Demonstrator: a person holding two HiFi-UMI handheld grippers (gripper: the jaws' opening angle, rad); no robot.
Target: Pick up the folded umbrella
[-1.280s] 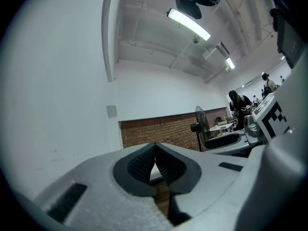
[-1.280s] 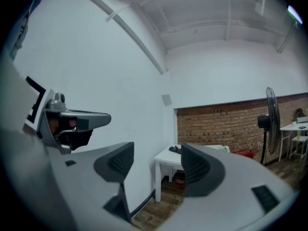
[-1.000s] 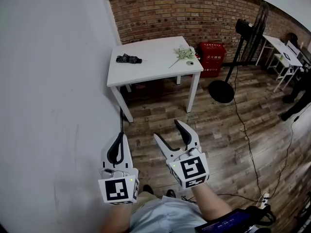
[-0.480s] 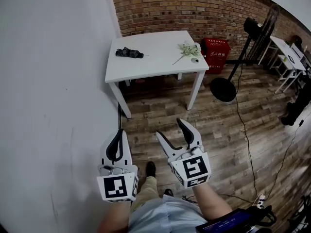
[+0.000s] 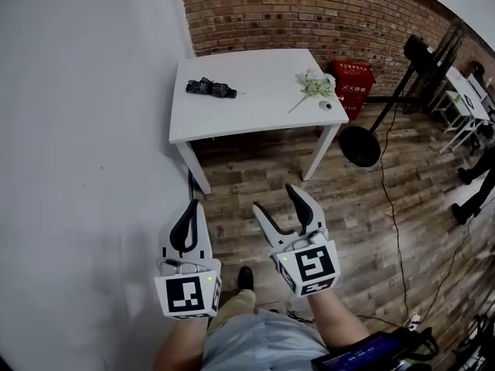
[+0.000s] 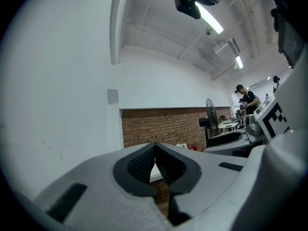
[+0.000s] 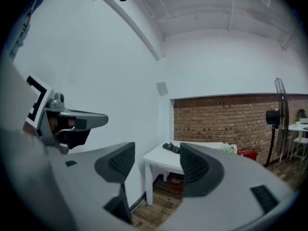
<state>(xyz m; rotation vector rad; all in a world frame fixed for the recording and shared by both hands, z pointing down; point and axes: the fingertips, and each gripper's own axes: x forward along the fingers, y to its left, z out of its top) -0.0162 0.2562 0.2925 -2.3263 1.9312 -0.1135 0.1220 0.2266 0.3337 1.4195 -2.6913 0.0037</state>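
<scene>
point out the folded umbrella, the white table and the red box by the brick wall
folded umbrella point(image 5: 210, 88), head view, middle of its black bundle
white table point(image 5: 255, 103), head view, bare part of its top
red box point(image 5: 357, 83), head view, the red part showing past the table corner

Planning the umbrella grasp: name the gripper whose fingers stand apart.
The right gripper: fingers wide apart, nothing between; on the left gripper they touch.

From my head view, the table point(image 5: 255, 110) sits upper centre, its left edge beside the wall point(image 5: 77, 130); the folded umbrella point(image 5: 210, 88) lies on its left end, a flower sprig point(image 5: 313, 86) on its right end; a crate point(image 5: 353, 79) stands just right; the left gripper point(image 5: 188, 211) and right gripper point(image 5: 277, 199) are side by side at lower centre, well apart from the table.
</scene>
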